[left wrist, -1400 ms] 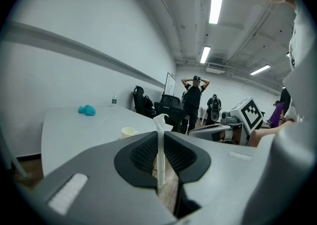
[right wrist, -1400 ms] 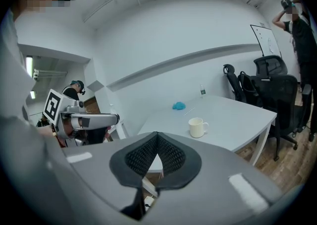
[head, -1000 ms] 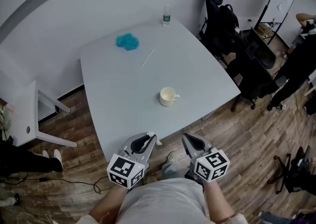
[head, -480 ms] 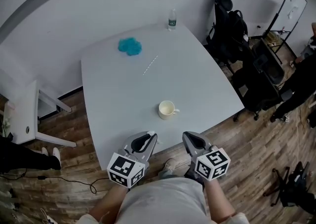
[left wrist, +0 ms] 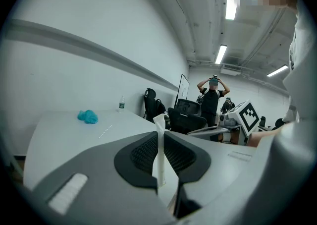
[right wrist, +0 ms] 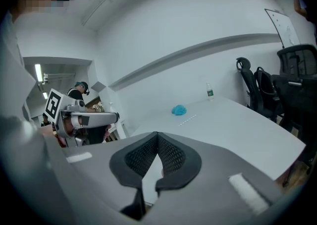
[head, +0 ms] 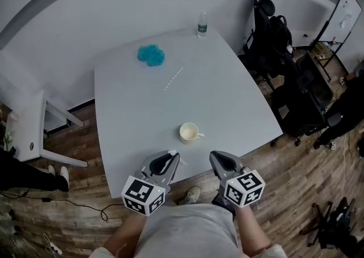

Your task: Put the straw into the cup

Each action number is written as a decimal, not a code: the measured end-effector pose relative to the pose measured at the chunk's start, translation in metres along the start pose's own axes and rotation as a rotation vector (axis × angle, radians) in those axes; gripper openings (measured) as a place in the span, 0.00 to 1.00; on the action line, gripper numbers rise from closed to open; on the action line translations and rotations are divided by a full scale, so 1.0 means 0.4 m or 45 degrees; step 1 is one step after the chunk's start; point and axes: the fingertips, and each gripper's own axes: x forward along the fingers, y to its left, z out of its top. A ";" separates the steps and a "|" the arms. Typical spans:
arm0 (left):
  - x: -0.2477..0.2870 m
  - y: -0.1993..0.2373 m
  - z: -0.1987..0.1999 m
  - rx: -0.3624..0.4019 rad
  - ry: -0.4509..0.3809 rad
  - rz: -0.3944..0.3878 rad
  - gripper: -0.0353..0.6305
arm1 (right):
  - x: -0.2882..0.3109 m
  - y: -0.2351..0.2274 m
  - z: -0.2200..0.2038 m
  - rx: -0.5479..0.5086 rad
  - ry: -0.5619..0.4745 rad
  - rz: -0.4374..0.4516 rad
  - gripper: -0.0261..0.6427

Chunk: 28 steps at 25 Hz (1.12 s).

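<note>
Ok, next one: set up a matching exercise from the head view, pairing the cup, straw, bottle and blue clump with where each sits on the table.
Things:
1. cup
2. straw
3. bottle
4. blue clump

Places on the table:
A. upright at the far edge
B. far side, left of the bottle
C. nearest the person
D. lying flat around the middle

Pairs: 1-C, 2-D, 3-A, 4-B

Blue cloth, water bottle, office chairs

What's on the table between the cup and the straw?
Nothing: in the head view, only bare table lies between the cup and the straw.
</note>
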 end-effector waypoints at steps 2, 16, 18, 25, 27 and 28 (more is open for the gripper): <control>0.004 0.003 0.000 -0.002 0.005 0.004 0.14 | 0.000 -0.002 0.000 0.002 0.002 0.004 0.05; 0.056 0.016 0.039 0.039 0.026 -0.069 0.14 | 0.004 -0.039 0.030 0.044 -0.034 -0.062 0.05; 0.061 0.028 0.053 0.046 0.026 -0.080 0.14 | 0.014 -0.040 0.039 0.051 -0.038 -0.073 0.05; 0.080 0.077 0.074 0.049 0.029 -0.095 0.14 | 0.049 -0.046 0.066 0.056 -0.047 -0.091 0.05; 0.088 0.091 0.081 0.049 0.024 -0.102 0.14 | 0.059 -0.048 0.071 0.053 -0.044 -0.099 0.05; 0.092 0.099 0.084 0.048 0.022 -0.105 0.14 | 0.065 -0.049 0.073 0.054 -0.041 -0.104 0.05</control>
